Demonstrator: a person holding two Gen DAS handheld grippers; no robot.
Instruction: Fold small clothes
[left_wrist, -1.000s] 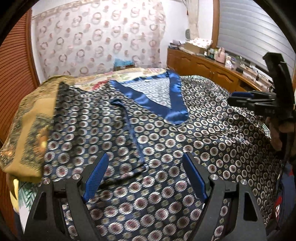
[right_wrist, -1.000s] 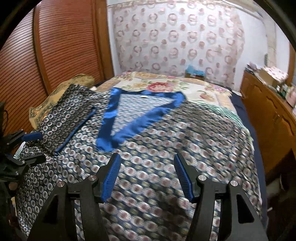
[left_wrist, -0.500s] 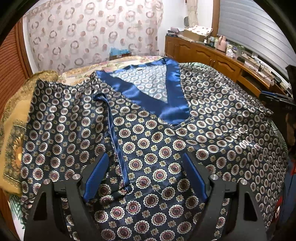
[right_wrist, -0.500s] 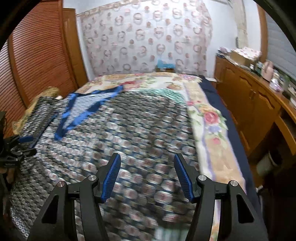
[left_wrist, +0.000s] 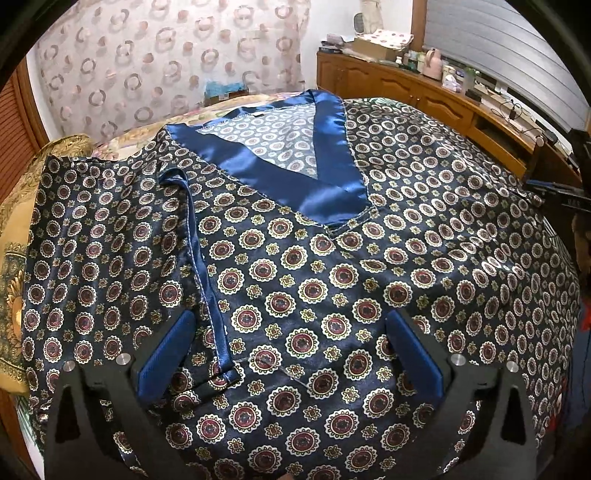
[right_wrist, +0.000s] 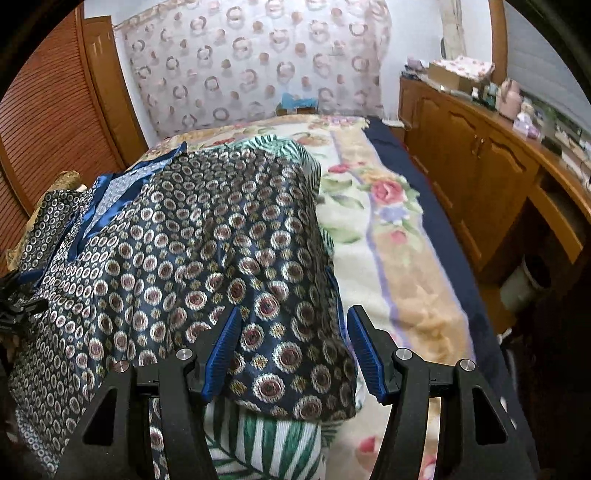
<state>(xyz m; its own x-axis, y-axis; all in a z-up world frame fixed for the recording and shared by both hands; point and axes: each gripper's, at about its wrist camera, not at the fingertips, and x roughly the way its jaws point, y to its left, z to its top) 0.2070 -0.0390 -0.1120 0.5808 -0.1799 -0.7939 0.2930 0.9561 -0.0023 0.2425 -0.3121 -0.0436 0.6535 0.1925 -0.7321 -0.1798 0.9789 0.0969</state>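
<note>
A dark blue satin top (left_wrist: 332, 266) with round medallion print and a shiny blue V-neck band (left_wrist: 325, 192) lies spread on the bed. A blue-edged folded sleeve hem (left_wrist: 203, 280) runs down its left part. My left gripper (left_wrist: 291, 343) is open, hovering over the lower middle of the top, holding nothing. In the right wrist view the same top (right_wrist: 207, 251) fills the left half. My right gripper (right_wrist: 293, 347) is open, its jaws straddling the top's right side edge near the bottom corner, holding nothing.
A floral blanket (right_wrist: 391, 236) covers the bed to the right of the top. A yellow cloth (left_wrist: 14, 266) lies at the bed's left. A wooden cabinet (right_wrist: 480, 162) with clutter runs along the right wall. A slatted wooden door (right_wrist: 48, 110) stands left. A bin (right_wrist: 524, 284) stands on the floor.
My left gripper has moved closer in over the top. My right gripper has swung right to the top's side edge. Both stayed open.
</note>
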